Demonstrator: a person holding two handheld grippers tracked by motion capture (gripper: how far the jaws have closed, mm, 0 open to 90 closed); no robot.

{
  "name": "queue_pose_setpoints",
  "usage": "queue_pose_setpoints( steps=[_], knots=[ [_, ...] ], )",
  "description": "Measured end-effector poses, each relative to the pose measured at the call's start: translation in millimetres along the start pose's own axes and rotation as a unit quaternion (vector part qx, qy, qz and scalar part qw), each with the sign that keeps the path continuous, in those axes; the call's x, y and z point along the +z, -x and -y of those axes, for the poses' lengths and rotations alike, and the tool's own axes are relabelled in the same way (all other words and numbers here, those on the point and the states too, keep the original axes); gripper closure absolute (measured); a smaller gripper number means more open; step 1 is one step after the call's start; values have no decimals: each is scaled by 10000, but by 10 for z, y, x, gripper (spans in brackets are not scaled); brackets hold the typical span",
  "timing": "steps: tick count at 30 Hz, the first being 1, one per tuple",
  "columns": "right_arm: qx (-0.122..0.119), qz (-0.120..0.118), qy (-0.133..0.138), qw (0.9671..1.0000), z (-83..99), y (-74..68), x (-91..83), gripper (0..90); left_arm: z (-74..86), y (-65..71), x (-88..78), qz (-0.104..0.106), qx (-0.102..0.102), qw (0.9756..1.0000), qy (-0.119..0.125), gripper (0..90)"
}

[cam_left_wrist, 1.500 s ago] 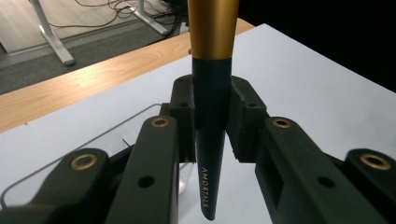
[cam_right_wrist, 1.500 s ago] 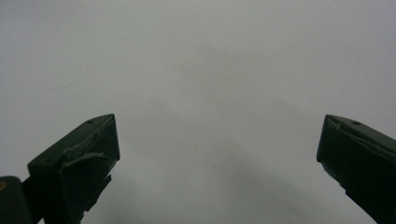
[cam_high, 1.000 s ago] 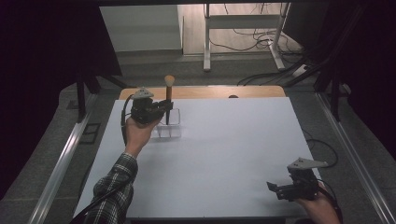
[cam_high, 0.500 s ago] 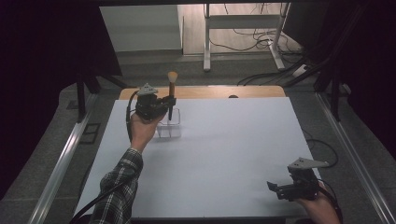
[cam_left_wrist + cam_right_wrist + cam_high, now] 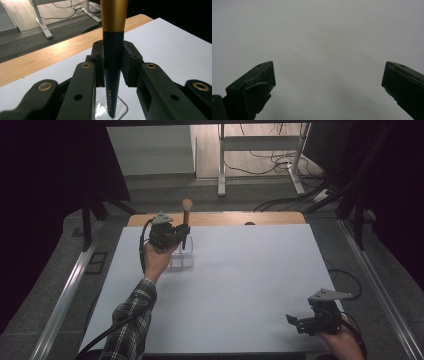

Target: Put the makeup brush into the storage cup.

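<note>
My left gripper (image 5: 183,233) is shut on a makeup brush (image 5: 186,222) with a black handle and a gold ferrule, held upright at the far left of the white table (image 5: 240,280). In the left gripper view both pads press the brush (image 5: 113,57) at mid-handle. Its pointed lower tip hangs just over a clear acrylic holder (image 5: 121,110). From the high view that clear holder (image 5: 182,259) stands right below the hand. My right gripper (image 5: 301,322) rests near the table's front right corner, open, and my right gripper (image 5: 328,82) has nothing but white surface between its jaws.
A bare wooden strip (image 5: 235,218) runs along the table's far edge. Beyond it the floor holds a white desk frame (image 5: 260,155) and loose cables (image 5: 280,200). Metal rails (image 5: 65,295) flank both sides of the table.
My left hand has shifted slightly to the right with the brush still upright in its grip. The right gripper has stayed where it was.
</note>
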State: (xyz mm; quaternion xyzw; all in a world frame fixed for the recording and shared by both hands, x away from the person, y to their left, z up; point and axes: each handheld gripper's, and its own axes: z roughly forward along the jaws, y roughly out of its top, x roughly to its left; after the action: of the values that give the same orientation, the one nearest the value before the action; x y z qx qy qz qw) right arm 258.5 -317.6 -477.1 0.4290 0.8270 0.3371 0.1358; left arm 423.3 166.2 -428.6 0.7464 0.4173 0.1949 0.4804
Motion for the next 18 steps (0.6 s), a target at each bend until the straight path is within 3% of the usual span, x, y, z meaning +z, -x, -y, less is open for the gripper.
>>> queue_pose_setpoints(
  steps=[18],
  knots=[
    [-15,-52,-50,10000,2,-12,14,0,192,19,115,-150,3,9999,-73,745]
  ],
)
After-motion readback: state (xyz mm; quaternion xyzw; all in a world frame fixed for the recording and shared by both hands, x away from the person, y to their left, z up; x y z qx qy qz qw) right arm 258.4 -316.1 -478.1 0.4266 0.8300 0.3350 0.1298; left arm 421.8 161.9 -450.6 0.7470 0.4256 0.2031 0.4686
